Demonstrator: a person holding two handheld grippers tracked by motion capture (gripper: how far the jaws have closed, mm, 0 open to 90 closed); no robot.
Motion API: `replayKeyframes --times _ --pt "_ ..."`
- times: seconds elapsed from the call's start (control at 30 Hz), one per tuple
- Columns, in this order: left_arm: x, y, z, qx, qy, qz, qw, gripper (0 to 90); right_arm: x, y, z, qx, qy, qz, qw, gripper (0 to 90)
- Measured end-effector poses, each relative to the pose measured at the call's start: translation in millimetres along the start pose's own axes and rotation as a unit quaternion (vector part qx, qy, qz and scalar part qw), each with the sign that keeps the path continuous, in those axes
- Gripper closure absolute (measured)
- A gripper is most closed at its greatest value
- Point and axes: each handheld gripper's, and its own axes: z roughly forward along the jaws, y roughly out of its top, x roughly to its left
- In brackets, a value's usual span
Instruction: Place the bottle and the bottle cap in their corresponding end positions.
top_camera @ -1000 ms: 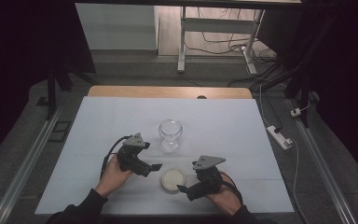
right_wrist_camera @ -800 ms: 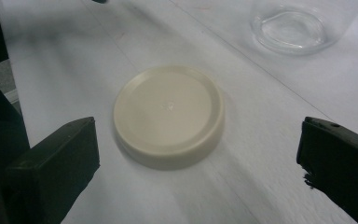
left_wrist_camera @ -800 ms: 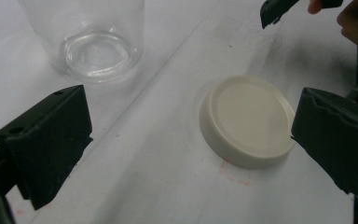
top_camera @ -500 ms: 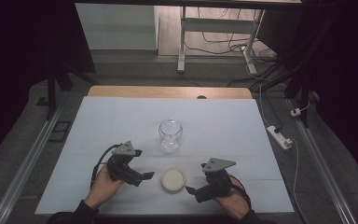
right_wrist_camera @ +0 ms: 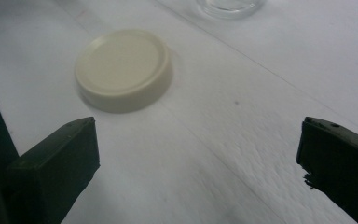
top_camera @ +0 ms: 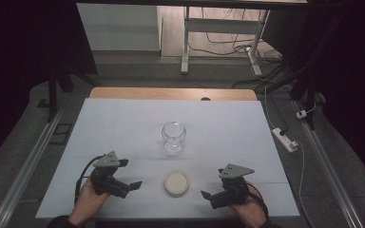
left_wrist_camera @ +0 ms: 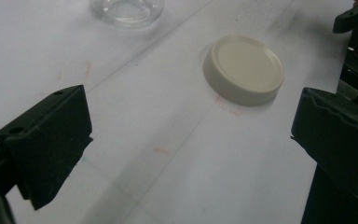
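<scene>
Covering most of the high view, white tabletop (top_camera: 123,123) carries everything. Left tongs (top_camera: 132,185) and right tongs (top_camera: 208,195) sit low near front edge, both wide open, holding nothing, pointing inward at lid. Glass jar (top_camera: 173,136) stands upright mid-tabletop, open mouth, well apart from both. Cream lid (top_camera: 177,183) lies flat between the tongs, in front of jar, touching neither. Risk, my guess: lid is low and smooth, so a shallow pinch could skid it; tilted placement on jar may knock the jar over.
</scene>
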Motion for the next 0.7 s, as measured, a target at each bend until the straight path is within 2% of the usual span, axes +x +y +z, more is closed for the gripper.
replayKeyframes --times 0.27,0.37,0.7 --pt "2.2 -26.5 -28.4 -0.013 0.029 -0.028 0.9991 0.0 -9.1 -13.3 -20.6 -0.009 -0.034 0.032 0.9988 0.0" --pt "3.2 -36.1 -36.5 -0.011 0.041 -0.037 0.9984 0.0 -12.6 -18.7 -27.8 -0.014 -0.044 0.049 0.9978 0.0" --pt "3.4 -61.7 -56.6 0.001 0.078 -0.061 0.9951 0.0 -18.6 -35.3 -47.2 -0.016 -0.076 0.074 0.9942 0.0"
